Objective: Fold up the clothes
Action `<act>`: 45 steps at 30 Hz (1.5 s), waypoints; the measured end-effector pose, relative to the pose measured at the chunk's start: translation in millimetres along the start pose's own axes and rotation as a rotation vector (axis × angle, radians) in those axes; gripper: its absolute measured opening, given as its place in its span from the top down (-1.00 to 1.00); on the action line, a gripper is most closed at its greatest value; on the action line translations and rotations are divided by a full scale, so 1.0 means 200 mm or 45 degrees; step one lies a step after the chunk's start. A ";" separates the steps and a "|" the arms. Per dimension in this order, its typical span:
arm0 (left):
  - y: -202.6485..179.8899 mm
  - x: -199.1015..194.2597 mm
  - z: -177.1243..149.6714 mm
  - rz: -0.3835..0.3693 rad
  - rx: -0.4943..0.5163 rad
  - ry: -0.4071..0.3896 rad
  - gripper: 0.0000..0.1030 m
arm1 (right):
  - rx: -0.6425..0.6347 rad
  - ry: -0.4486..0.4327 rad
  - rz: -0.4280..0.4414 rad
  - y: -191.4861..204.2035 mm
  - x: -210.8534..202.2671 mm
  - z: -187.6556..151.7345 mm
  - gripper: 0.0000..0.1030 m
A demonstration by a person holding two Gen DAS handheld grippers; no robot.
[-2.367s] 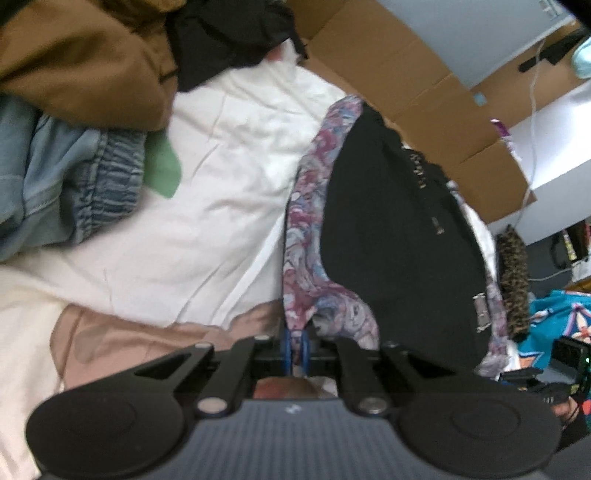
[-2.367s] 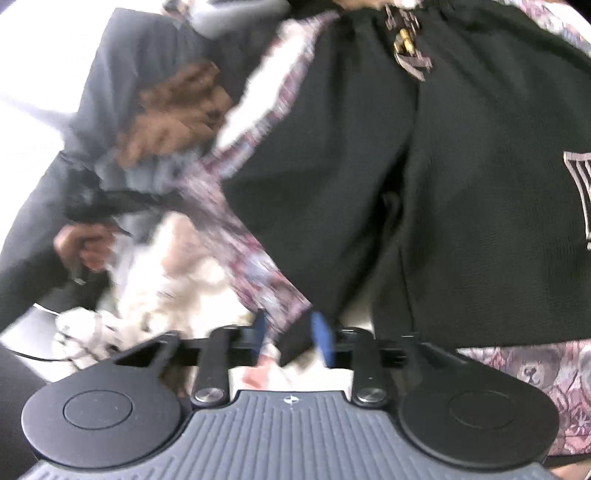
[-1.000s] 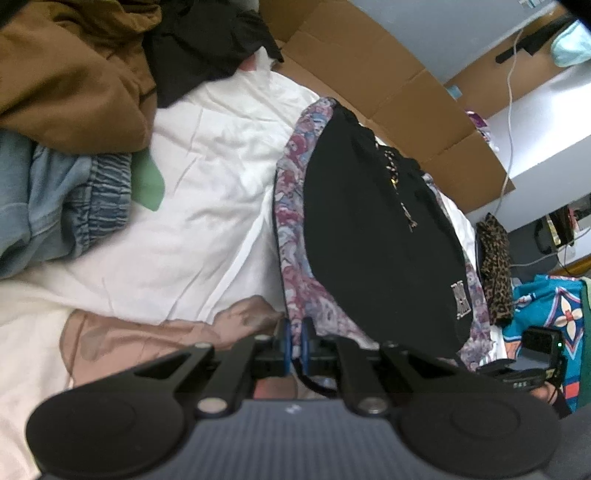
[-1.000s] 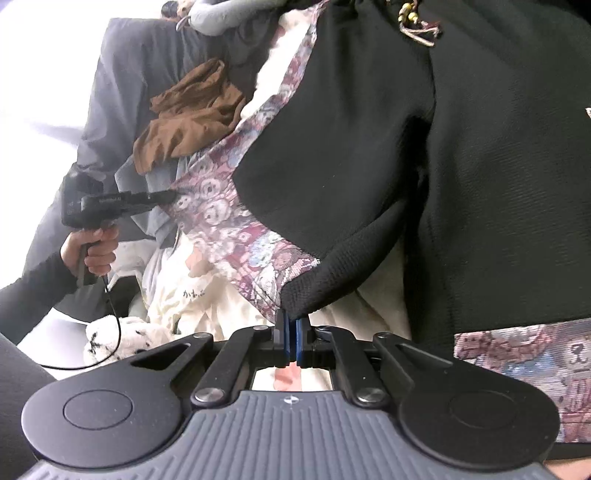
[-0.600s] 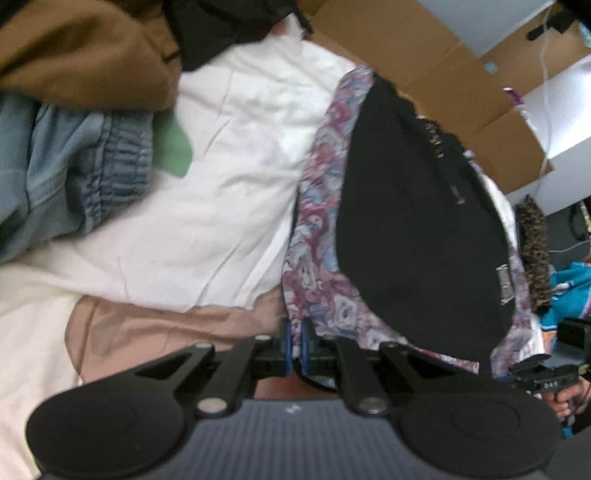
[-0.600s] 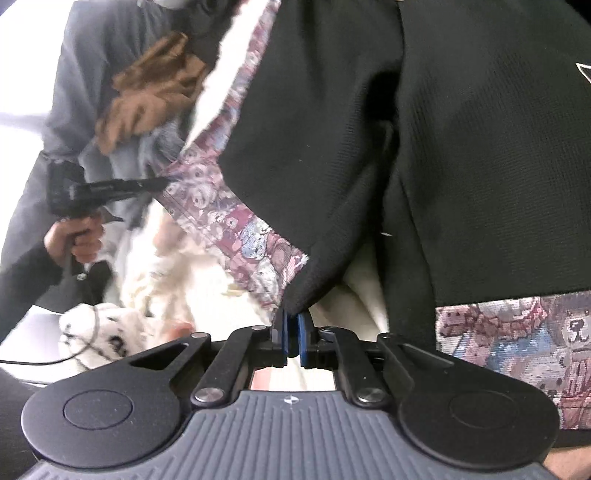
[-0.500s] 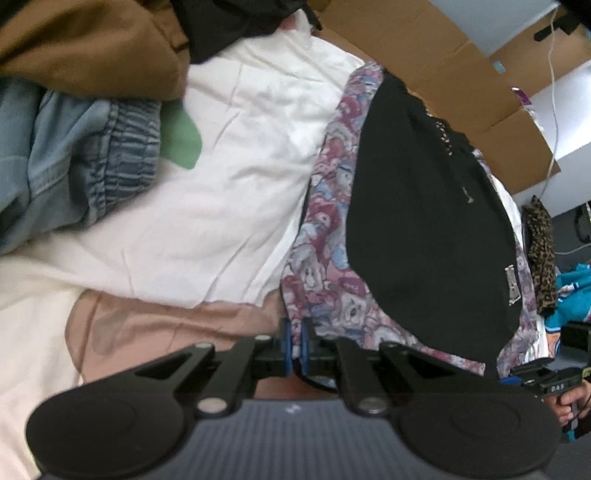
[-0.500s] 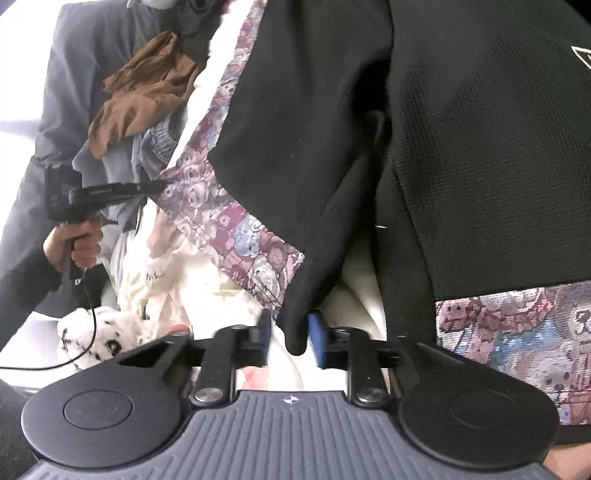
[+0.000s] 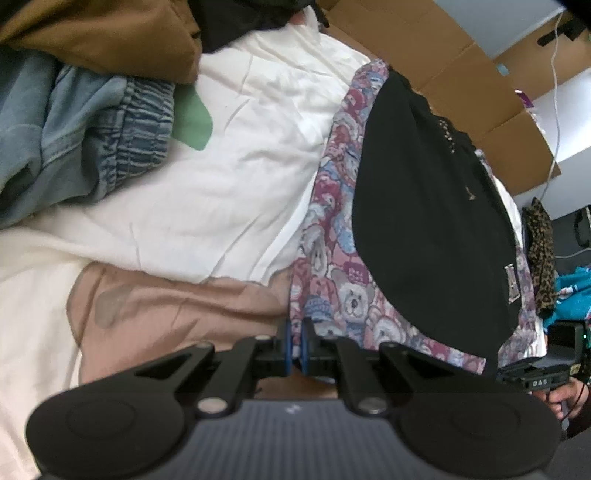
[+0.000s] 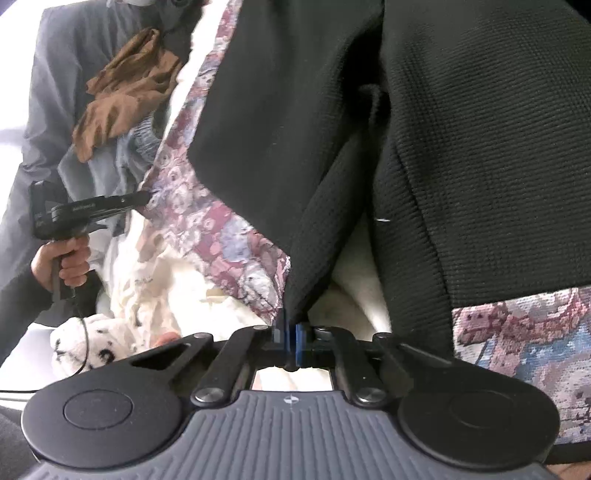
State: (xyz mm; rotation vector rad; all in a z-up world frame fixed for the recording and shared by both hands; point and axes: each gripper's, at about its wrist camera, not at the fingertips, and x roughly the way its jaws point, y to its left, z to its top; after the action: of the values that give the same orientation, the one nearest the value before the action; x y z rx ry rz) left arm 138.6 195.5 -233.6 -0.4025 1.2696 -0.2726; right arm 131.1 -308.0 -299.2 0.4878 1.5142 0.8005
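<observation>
While both the left hand-held gripper (image 9: 294, 341) and right hand-held gripper (image 10: 291, 338) stay clamped shut on hem corners of the black mesh shorts with teddy-bear tapestry panels (image 9: 424, 229), spread on the white bed sheet (image 9: 229, 177), equal tension should, in my judgement, keep the fold square.

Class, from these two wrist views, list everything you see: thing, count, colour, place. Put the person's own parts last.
shorts: one, black with teddy-bear print panels, spread over the bedding, a corner in each tool
white sheet: one, white with a green patch, under the shorts
tan blanket: one, pinkish tan, near edge of the left view
jeans: one, light blue denim, left of the sheet
brown garment: one, brown, above the jeans
cardboard boxes: several, brown, behind the bedding
leopard-print cloth: one, brown-black, far right
plush toy: one, white with black spots, lower left of the right view
left tool: one, black, shut on a printed corner
right tool: one, black, shut on a black corner
hand: one, gripping the left tool's handle
</observation>
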 end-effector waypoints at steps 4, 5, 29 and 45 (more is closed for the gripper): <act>0.01 -0.03 0.01 0.010 0.005 -0.007 0.90 | -0.012 0.005 0.043 0.02 -0.02 -0.01 1.00; 0.01 -0.03 0.01 0.014 0.004 -0.009 0.90 | -0.014 0.005 0.044 0.02 -0.02 -0.01 1.00; 0.06 -0.08 0.03 0.228 -0.036 -0.022 0.79 | 0.018 -0.112 -0.079 0.03 -0.14 -0.08 0.31; -0.27 0.10 0.39 0.134 0.157 -0.126 0.38 | 0.061 -0.432 -0.325 -0.17 -0.58 0.07 0.19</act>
State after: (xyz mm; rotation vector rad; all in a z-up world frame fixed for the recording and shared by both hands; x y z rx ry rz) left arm 220.5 149.2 -208.7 -0.2399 1.1663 -0.2371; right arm 163.1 -411.6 -243.9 0.4305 1.2500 0.4573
